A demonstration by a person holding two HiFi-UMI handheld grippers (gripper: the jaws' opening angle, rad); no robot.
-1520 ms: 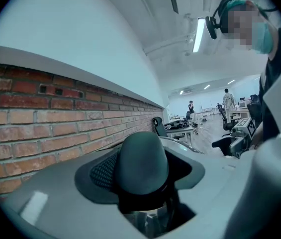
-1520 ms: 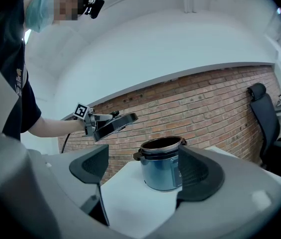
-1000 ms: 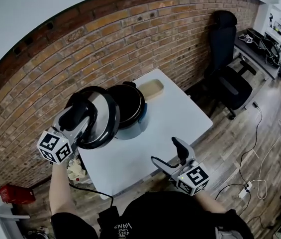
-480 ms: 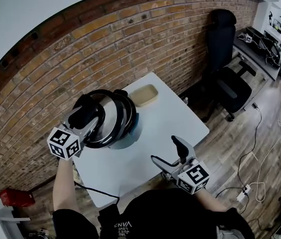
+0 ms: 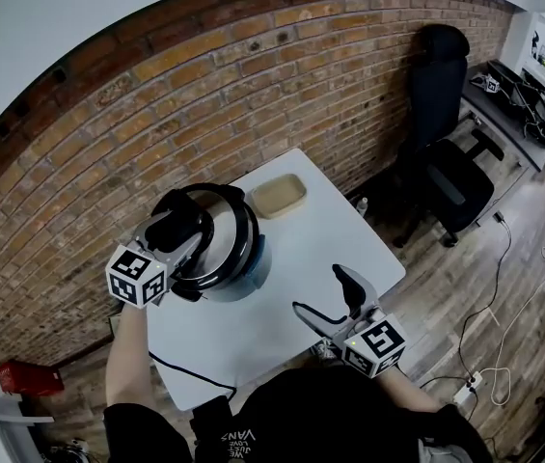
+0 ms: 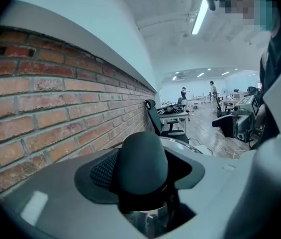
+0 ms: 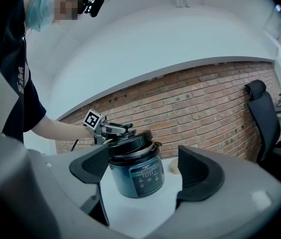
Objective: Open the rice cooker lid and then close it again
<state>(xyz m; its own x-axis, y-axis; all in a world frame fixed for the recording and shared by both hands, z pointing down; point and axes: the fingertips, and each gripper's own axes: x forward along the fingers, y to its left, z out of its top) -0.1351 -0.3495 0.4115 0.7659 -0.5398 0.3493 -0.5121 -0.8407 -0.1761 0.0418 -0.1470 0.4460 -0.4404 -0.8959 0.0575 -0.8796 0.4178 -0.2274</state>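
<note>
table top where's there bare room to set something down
Free: the white table from the rice cooker forward to the open right gripper and across to the right corner. Crowded: the rear by the brick wall, where the cooker, the lid in the left gripper and the beige tray sit.

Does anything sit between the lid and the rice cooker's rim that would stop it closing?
Nothing visible does. The left gripper holds the lid tilted over the rice cooker, with nothing showing between them. The beige dish stands behind the cooker; the open right gripper is well clear.
</note>
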